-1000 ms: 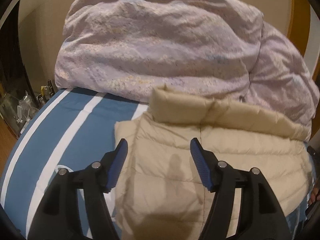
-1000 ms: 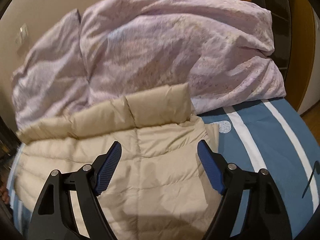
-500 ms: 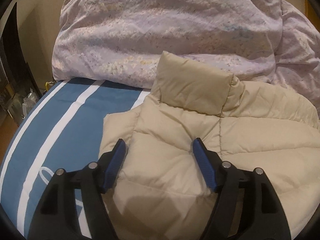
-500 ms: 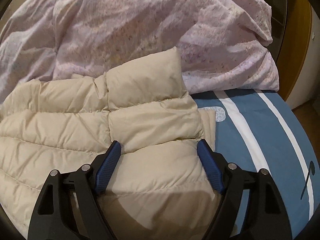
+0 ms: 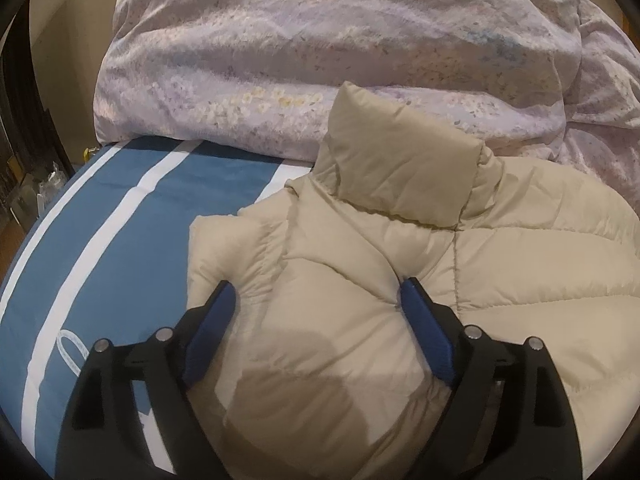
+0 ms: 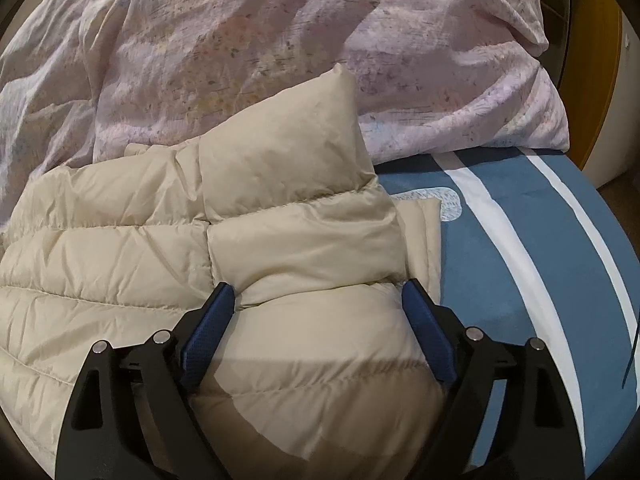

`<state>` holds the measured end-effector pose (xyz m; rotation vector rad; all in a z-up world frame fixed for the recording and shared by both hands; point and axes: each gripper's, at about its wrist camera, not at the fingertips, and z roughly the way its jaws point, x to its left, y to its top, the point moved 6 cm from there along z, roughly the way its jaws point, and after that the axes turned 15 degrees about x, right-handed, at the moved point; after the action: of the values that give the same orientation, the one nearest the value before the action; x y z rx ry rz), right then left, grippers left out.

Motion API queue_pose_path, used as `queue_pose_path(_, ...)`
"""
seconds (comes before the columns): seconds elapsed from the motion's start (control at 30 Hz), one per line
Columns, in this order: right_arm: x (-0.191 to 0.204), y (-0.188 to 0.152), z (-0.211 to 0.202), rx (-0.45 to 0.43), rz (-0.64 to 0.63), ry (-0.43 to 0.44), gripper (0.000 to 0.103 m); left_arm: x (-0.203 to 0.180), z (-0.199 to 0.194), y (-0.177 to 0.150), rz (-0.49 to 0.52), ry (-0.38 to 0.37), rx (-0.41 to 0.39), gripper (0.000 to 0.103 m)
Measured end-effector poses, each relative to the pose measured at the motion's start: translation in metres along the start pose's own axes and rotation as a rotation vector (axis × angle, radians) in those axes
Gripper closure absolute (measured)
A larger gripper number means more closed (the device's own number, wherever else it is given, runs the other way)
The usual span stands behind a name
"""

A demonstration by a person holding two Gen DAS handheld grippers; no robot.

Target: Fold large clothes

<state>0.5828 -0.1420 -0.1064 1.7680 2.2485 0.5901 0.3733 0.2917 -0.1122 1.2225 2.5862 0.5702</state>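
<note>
A beige quilted puffer jacket (image 5: 460, 248) lies folded on a blue bed sheet with white stripes (image 5: 120, 216), its collar (image 5: 400, 168) standing up toward the back. My left gripper (image 5: 316, 300) is open and pressed down onto the jacket's left end, a bulge of fabric between its blue pads. The jacket also shows in the right wrist view (image 6: 120, 248). My right gripper (image 6: 316, 300) is open over the jacket's right end, fabric bulging between its pads, beside the sheet (image 6: 520, 260).
A large crumpled lilac floral duvet (image 5: 320, 48) is piled along the back of the bed, touching the jacket's collar; it fills the back of the right wrist view (image 6: 280, 32). Clutter sits on the floor at far left (image 5: 28, 184). A wooden frame (image 6: 600, 80) stands at right.
Both grippers have moved forward and down onto the jacket. The fabric now bulges up between each pair of open fingers. The jacket fills more of both views.
</note>
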Motion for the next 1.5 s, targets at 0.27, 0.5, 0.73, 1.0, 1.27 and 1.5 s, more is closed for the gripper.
queue_pose_path(0.27, 0.003, 0.001, -0.001, 0.003, -0.018, -0.004, 0.014, 0.004, 0.005, 0.001, -0.01, 0.004, 0.015, 0.009)
queue_pose_path(0.5, 0.002, 0.002, 0.0, 0.013, -0.008, 0.0, 0.008, 0.007, 0.007, 0.001, -0.02, -0.001, 0.022, 0.004)
queue_pose_path(0.73, -0.003, 0.004, 0.005, 0.029, 0.0, 0.009, 0.006, 0.008, 0.01, 0.003, -0.028, -0.017, 0.031, 0.003)
queue_pose_path(1.0, -0.01, 0.012, 0.008, 0.039, 0.017, 0.032, 0.003, 0.012, 0.005, 0.001, -0.058, -0.063, 0.015, 0.004)
queue_pose_path(1.27, -0.048, -0.027, -0.059, 0.029, 0.105, 0.133, 0.004, 0.05, -0.05, -0.036, -0.105, -0.103, 0.004, 0.01)
queue_pose_path(1.5, -0.067, -0.077, -0.057, 0.109, 0.204, 0.269, 0.004, 0.09, -0.059, -0.075, -0.183, -0.173, 0.089, 0.015)
